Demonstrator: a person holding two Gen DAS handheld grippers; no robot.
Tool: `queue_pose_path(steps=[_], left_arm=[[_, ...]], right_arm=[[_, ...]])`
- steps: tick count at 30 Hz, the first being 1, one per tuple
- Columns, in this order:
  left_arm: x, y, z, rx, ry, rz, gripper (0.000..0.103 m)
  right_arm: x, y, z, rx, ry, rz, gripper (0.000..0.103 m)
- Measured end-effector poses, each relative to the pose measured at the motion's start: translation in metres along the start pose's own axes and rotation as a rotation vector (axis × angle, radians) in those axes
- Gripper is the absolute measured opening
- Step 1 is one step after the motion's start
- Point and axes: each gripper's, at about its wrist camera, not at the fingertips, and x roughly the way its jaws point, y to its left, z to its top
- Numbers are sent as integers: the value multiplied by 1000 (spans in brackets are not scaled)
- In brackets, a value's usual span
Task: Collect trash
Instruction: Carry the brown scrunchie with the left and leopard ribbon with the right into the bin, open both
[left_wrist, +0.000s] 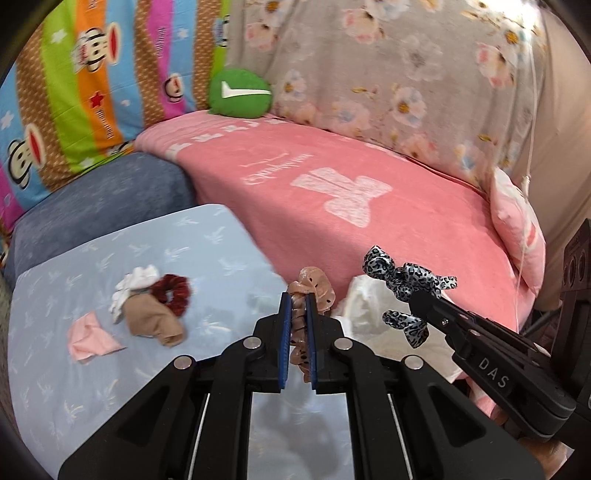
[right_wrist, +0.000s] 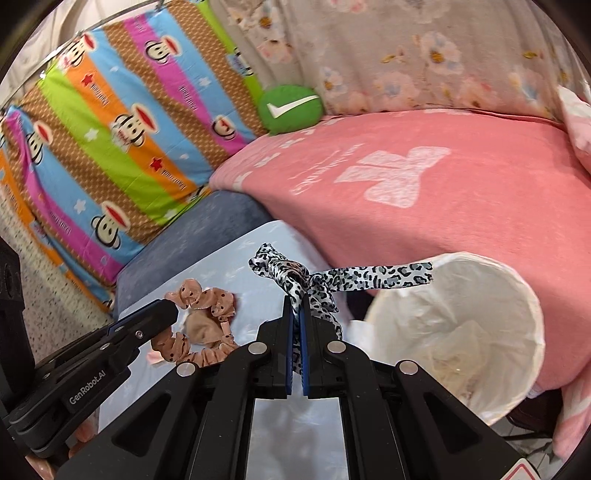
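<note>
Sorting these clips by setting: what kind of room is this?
Probably a bedroom or living corner at home: a pink fleece blanket covers a bed or sofa, a striped cartoon-monkey cushion leans behind it, and a white-lined waste bin stands alongside.

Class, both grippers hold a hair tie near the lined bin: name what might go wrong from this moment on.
1. The leopard-print ribbon trails long tails from the right gripper; one may catch on the bin rim and hang outside.
2. The peach dotted scrunchie is pinched by an edge in the left gripper and may slip out early.
</note>
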Motion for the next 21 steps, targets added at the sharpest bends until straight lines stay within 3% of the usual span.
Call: queue_pose_path(steps=[9, 21], left_arm=[[22, -58, 5, 79, 39, -64, 8], [43, -95, 5, 126, 88, -98, 8]], right_arm=[[-16, -55, 0, 77, -20, -52, 3], [-21, -92, -2, 126, -21, -89, 3]])
